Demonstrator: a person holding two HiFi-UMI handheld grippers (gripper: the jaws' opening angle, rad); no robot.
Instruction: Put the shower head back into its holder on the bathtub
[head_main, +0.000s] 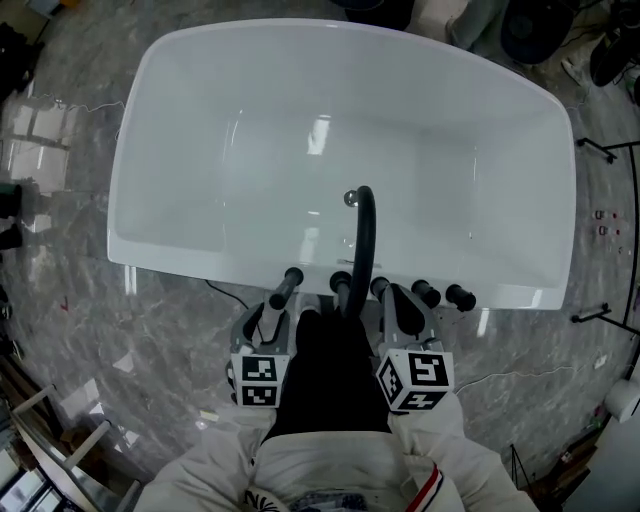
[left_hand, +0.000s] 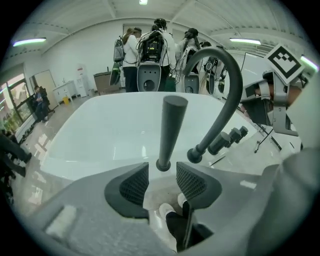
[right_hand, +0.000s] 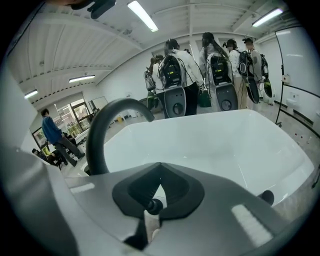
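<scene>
My left hand-held gripper stands spread before the tapered matte-black shower head, upright in its holder on the glossy white bathtub rim; my right hand-held gripper is pressed together

The bathtub is glossy white and stands on a grey floor veined like marble. The curved spout, the shower head and the knobs along the rim are all black. The left tongs and the right tongs have pale grey bodies and charcoal pads; on the left pair the pads are cross-hatched like mesh. Their marker cubes carry black-and-white squares. The person's sleeves are white, and one cuff has a red stripe.
</scene>
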